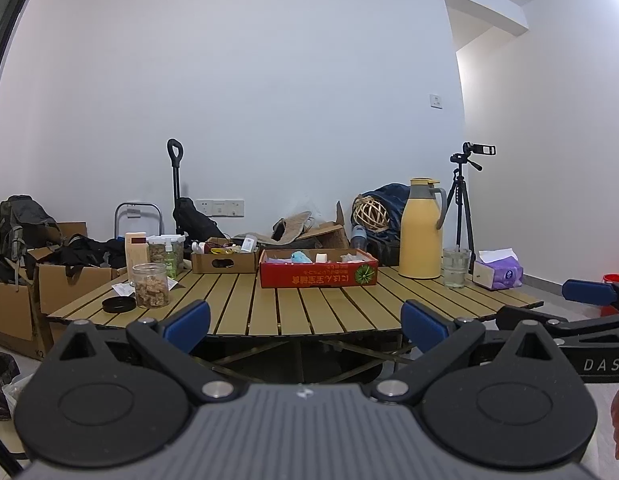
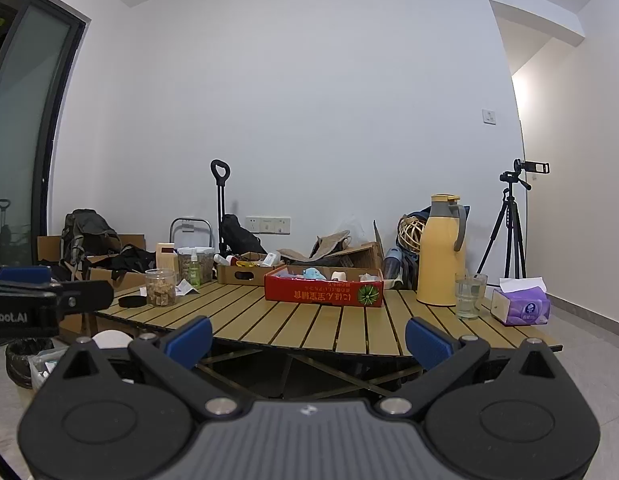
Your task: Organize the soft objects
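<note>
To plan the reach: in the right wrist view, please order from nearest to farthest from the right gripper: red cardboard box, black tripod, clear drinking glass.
From the right gripper:
1. Clear drinking glass, right, on the table.
2. Red cardboard box, mid-table.
3. Black tripod, on the floor behind.

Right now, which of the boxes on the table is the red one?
The red box in the middle of the wooden table, printed with writing and a green circle. The plain brown cardboard box sits behind it, to its left.

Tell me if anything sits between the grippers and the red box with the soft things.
Nothing visible does. Both the left gripper and right gripper are open, short of the table's near edge, and only bare slats lie before the red box.
</note>
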### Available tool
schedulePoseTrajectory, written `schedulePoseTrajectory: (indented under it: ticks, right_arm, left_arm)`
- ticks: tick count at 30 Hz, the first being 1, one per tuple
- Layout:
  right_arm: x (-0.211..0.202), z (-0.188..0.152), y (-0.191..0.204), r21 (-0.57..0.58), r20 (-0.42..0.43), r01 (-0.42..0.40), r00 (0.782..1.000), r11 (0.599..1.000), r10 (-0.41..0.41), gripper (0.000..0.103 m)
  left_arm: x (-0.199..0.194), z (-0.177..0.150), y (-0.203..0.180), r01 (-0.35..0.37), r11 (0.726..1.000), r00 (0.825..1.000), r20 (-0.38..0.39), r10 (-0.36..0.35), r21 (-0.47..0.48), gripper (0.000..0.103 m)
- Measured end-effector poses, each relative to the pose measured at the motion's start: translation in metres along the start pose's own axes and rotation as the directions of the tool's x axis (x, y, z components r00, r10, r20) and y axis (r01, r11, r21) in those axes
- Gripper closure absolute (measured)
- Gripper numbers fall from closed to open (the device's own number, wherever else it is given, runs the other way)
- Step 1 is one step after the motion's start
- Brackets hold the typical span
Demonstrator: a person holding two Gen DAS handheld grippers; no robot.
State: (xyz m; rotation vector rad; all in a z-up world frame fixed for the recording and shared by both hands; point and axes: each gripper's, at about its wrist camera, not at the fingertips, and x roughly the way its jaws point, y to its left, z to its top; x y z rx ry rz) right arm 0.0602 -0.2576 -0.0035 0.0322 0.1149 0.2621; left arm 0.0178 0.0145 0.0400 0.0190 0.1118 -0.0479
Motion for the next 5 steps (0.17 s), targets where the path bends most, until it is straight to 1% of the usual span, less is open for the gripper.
schedulePoseTrajectory:
  ticks: [5]
  right_arm:
    - [-0.0004,-0.0001,-0.0002,0.0,-0.001,-0.001,1.0,1.0,0.001,0.0]
  left_arm:
    - [-0.0009,0.0008,0.0001,0.01,1.0,1.0,0.007,-0.01,-0.018,0.0]
